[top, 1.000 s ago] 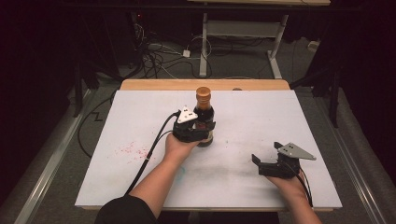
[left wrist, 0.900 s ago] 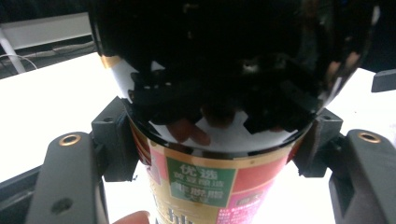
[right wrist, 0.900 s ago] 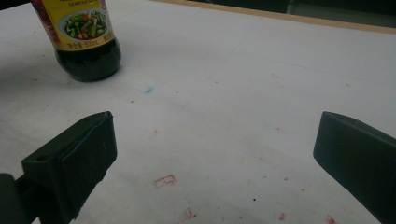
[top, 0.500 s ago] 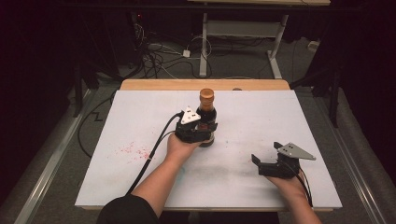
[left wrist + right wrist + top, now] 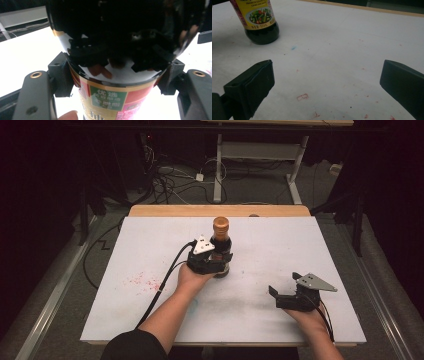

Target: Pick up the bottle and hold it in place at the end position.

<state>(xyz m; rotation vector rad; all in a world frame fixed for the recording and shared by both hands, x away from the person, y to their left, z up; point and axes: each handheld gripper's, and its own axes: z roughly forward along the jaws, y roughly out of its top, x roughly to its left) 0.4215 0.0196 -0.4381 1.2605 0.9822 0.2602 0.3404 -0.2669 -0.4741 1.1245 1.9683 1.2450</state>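
Dark sauce bottle (image 5: 220,242) upright mid-surface (image 5: 150,245), toward far edge. Left hand-held gripper (image 5: 212,262) clamped on its body, forearm reaching in from near left. Right hand-held gripper (image 5: 292,295) rests near right, jaws wide apart, well apart from bottle.

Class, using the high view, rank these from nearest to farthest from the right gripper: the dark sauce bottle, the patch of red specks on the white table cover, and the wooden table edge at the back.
1. Sauce bottle, up and left of the right gripper, mid-table.
2. Wooden table edge, along the far side.
3. Red specks, near the left side of the cover.
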